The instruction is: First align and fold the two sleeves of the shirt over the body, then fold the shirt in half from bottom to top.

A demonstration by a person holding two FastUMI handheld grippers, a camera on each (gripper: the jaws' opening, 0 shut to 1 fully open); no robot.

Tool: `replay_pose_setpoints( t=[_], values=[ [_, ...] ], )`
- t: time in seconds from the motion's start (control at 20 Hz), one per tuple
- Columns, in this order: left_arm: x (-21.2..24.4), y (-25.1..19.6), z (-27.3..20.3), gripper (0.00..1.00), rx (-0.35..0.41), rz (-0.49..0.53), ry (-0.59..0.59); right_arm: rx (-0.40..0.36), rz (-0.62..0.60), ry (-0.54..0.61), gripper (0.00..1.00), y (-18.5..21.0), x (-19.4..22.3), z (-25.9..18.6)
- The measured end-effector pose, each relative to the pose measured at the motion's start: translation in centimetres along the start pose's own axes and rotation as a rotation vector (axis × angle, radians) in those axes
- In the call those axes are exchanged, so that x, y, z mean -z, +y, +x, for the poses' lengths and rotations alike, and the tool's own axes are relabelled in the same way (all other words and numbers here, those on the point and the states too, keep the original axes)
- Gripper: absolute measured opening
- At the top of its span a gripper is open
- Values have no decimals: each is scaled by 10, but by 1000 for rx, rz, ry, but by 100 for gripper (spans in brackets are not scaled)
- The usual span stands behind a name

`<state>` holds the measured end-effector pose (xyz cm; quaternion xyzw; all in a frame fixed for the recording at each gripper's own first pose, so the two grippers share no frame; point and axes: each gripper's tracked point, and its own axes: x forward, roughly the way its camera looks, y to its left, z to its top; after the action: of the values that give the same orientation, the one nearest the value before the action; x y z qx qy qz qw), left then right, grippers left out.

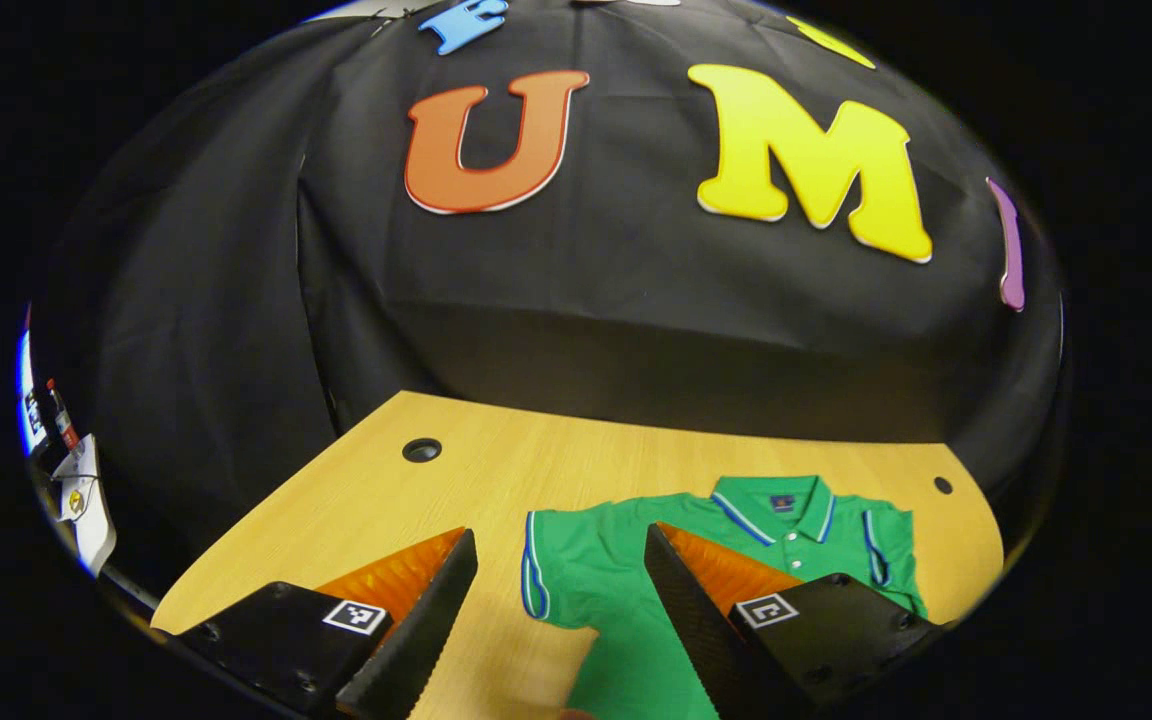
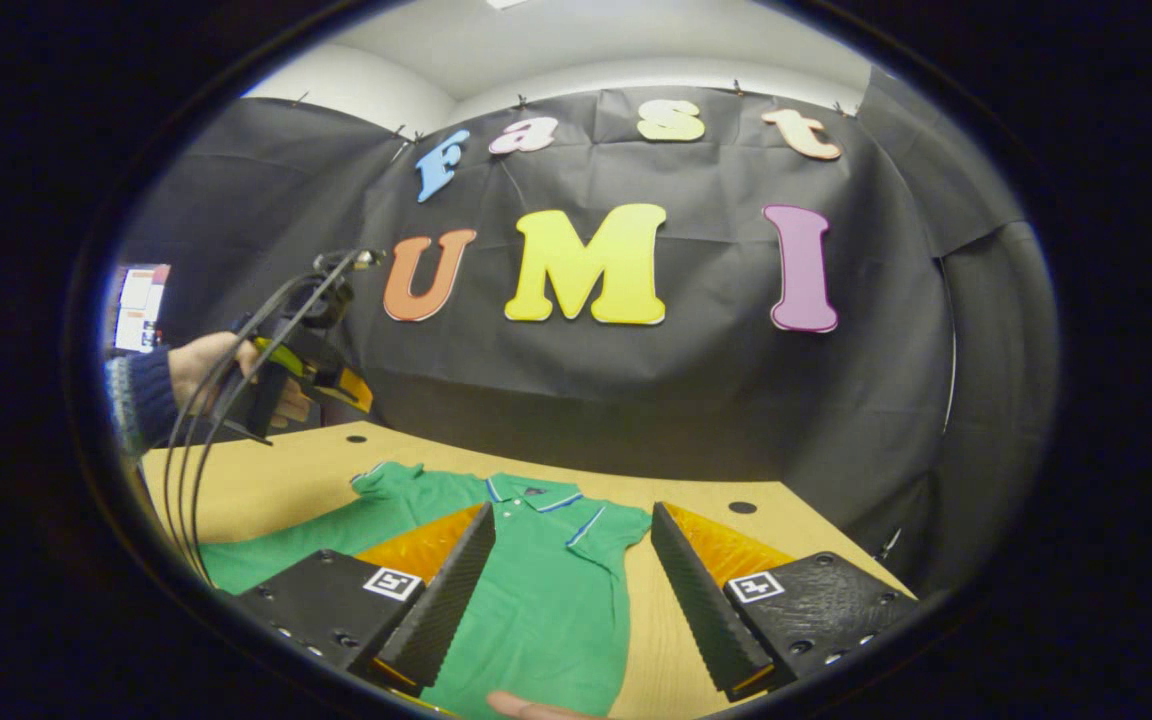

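Shirt (image 1: 626,590) flat on table (image 1: 356,520), sleeves unfolded. Judged light, limp, drapes. Pinch left sleeve (image 1: 551,575) cuff, 9 o'clock of collar. Left gripper (image 1: 561,610), right gripper (image 2: 568,590): both released, empty.

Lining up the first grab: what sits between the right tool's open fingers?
In the right gripper view, the green shirt, its sleeve and bare table lie between the right tool's fingers.

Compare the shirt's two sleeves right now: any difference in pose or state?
In the left gripper view, the left sleeve spreads out over bare table, its striped cuff in plain sight; the right sleeve is half hidden behind a finger. Both lie flat and unfolded beside the body, green with the same cuff stripes.
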<state>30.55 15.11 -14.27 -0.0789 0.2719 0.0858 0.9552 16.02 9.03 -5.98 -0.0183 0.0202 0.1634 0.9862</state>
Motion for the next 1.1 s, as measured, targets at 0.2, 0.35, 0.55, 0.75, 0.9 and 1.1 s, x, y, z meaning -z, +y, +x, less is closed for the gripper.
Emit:
replay_pose_setpoints(
  t=[0.2, 0.35, 0.55, 0.75, 0.9, 1.1],
  values=[
    [36, 0, 48, 100, 30, -49, 148, -1, 47, -7, 95, -17, -1, 1],
    [59, 7, 65, 100, 0, 5, 224, -8, 74, -17, 95, -28, -1, 2],
    [88, -10, 92, 100, 50, 8, 303, 2, 112, 1, 95, -39, 6, 9],
    [90, -3, 106, 92, 2, -48, 305, -11, 137, 12, 95, -38, 7, 10],
    [92, 10, 105, 41, -47, -108, 315, 8, 120, 8, 95, -43, 6, 9],
    [91, 9, 101, 11, -50, -136, 307, 15, 171, 4, 95, -49, 6, 10]
  ],
)
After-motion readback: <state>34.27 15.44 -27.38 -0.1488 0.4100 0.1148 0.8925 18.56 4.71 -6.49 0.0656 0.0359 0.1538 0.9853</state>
